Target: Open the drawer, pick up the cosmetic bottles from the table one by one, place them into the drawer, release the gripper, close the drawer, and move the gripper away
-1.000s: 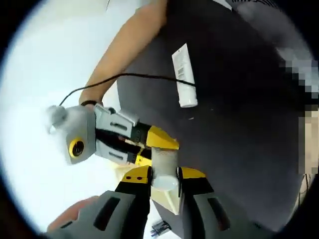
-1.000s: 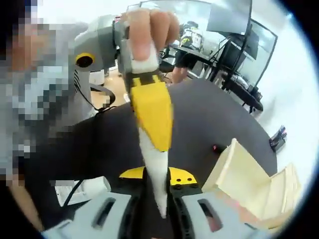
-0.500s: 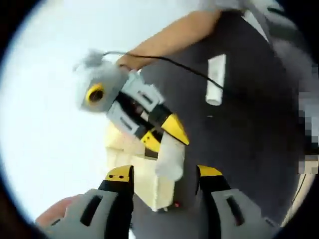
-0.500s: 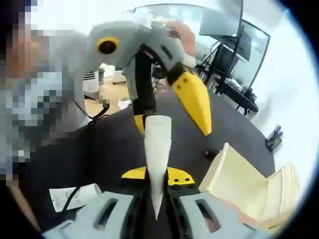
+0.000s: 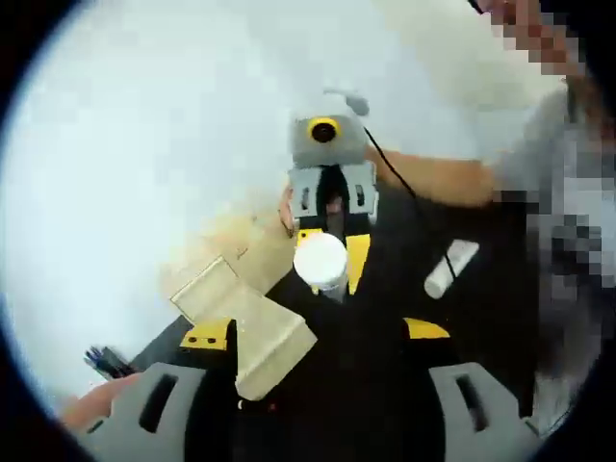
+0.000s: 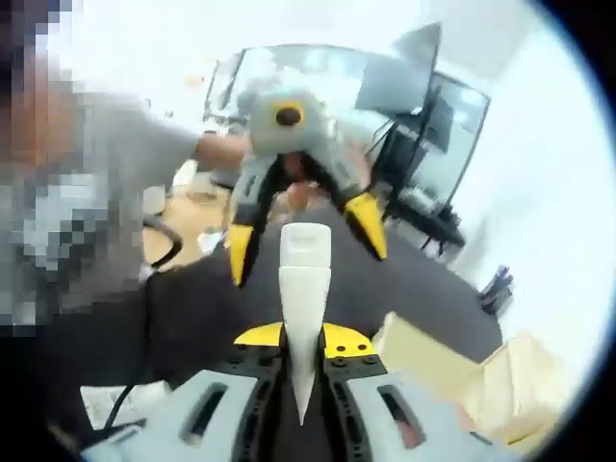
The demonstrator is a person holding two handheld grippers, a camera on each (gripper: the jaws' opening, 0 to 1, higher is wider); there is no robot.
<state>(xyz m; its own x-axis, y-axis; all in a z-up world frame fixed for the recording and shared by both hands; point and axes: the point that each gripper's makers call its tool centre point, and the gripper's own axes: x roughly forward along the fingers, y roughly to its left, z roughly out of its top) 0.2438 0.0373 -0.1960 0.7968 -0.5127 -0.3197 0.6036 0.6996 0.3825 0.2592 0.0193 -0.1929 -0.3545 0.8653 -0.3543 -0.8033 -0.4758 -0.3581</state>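
The right claw (image 6: 303, 361) is gripping a white, tapered plastic cosmetic tube (image 6: 304, 289) between its yellow-tipped jaws, the tube standing up along them with its flat crimped end at the top in the right gripper view. In the left gripper view the same tube (image 5: 320, 260) is showing end-on as a round white cap, pinched in the right claw (image 5: 327, 260) that is pointing back toward the camera, a person's hand (image 5: 289, 207) behind it and a black cable running off its grey body.

The left claw (image 5: 318, 332) is spread wide and gripping nothing, its two yellow tips far apart with the dark surface (image 5: 385, 385) between them. In the right gripper view it is facing the camera, the left claw (image 6: 306, 241) splayed open on either side of the tube's top without touching it.

A second white cosmetic tube (image 5: 450, 269) is lying flat on the dark round surface, well apart from both claws, toward the person's grey sleeve. Its label is too blurred to read here. The pale wooden drawer box (image 5: 245, 327) is sitting near the surface's edge, by the left claw's left jaw; in the right gripper view the wooden box (image 6: 452, 380) is lying to the right of the held tube, apart from it. Open dark surface is lying between the box and the loose tube.
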